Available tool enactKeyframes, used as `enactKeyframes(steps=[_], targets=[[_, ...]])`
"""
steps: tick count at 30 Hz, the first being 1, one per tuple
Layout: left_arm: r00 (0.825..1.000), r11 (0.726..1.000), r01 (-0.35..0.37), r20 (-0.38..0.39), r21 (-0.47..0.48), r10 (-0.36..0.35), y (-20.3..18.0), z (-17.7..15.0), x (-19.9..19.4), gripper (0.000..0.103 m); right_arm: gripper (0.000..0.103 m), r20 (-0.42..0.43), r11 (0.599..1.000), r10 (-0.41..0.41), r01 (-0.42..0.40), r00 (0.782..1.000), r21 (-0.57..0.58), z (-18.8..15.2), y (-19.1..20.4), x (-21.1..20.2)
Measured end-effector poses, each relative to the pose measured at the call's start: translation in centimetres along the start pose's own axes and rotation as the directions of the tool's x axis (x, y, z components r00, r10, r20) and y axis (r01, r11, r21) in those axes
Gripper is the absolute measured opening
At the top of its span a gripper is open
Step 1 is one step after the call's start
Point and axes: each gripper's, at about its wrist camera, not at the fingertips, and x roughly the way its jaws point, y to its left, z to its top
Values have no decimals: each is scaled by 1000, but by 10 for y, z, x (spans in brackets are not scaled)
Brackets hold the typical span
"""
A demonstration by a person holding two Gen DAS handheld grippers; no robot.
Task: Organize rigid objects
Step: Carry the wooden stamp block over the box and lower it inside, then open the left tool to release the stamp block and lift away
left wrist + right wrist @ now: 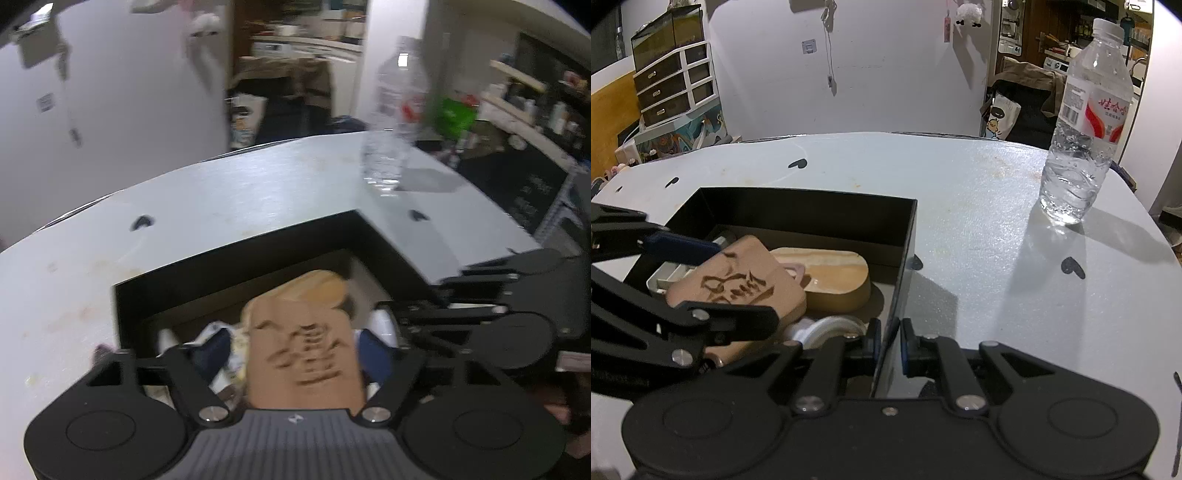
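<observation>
A black box stands open on the white table. Inside it a wooden plaque with carved characters leans on an oval wooden block. My left gripper is open astride the plaque, with a gap showing at its left blue pad. In the right wrist view that plaque lies between the left gripper's fingers. My right gripper is shut on the box's right wall. A white ring-shaped item and a white flat piece also lie in the box, partly hidden.
A clear water bottle with a red and white label stands upright on the table, far right of the box; it also shows as a blurred bottle in the left wrist view. A drawer unit stands past the table's left edge.
</observation>
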Motion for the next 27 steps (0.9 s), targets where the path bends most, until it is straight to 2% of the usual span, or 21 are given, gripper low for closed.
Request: enactKeyframes(steps=[3, 19, 22, 27], targets=[[1000, 1000, 6, 8, -4, -6, 4, -2, -5, 92, 11, 0, 1000, -2, 2, 1000, -2, 0, 1, 0], [999, 999, -12, 50, 32, 11, -9, -7, -37, 96, 11, 0, 1000, -3, 3, 1000, 0, -1, 1, 0], [998, 1000, -16, 55, 10, 15, -9, -10, -45, 97, 11, 0, 1000, -6, 6, 1000, -1, -1, 2, 0], [998, 1000, -2, 68, -21, 3, -11, -17, -63, 103, 11, 1, 1000, -9, 9, 1000, -2, -1, 2, 0]])
